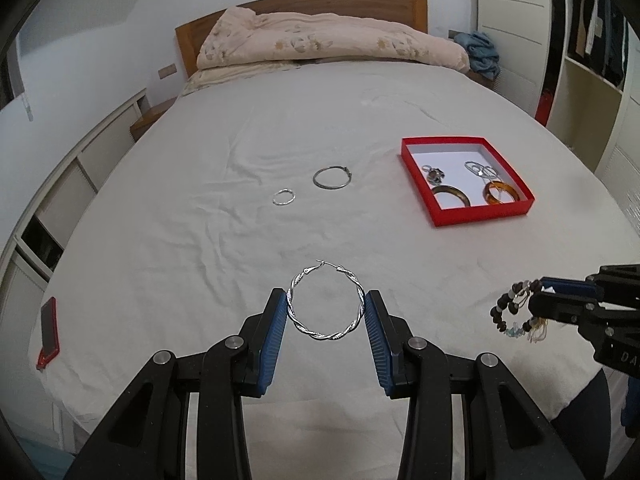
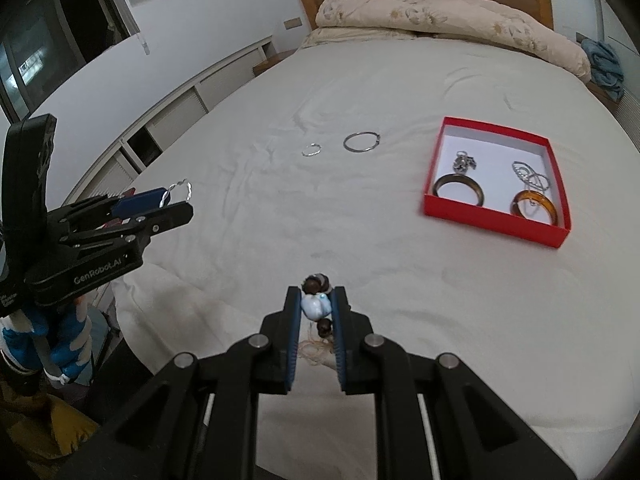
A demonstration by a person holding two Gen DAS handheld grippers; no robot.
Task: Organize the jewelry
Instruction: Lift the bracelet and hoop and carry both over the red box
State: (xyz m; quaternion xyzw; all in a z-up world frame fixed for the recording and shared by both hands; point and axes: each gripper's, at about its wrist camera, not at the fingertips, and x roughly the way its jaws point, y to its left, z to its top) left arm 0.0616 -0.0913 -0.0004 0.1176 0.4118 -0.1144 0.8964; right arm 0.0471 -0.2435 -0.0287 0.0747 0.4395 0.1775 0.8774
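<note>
My left gripper [image 1: 325, 304] is shut on a twisted silver hoop earring [image 1: 326, 305], held upright between its blue pads above the bed; it also shows in the right wrist view [image 2: 178, 194]. My right gripper [image 2: 317, 300] is shut on a beaded bracelet [image 2: 317, 300] with dark and pale blue beads; the bracelet hangs from it in the left wrist view [image 1: 516, 312]. A red box [image 1: 480, 213] on the bed holds two brown bangles, a chain and a small charm. A dark hoop [image 1: 332, 178] and a small silver hoop [image 1: 283, 197] lie on the sheet.
The white bed sheet [image 1: 200, 240] spreads around the items. A folded beige quilt [image 1: 320, 44] lies at the wooden headboard. A red phone [image 1: 49, 332] lies near the bed's left edge. A wardrobe stands at the right, low cabinets at the left.
</note>
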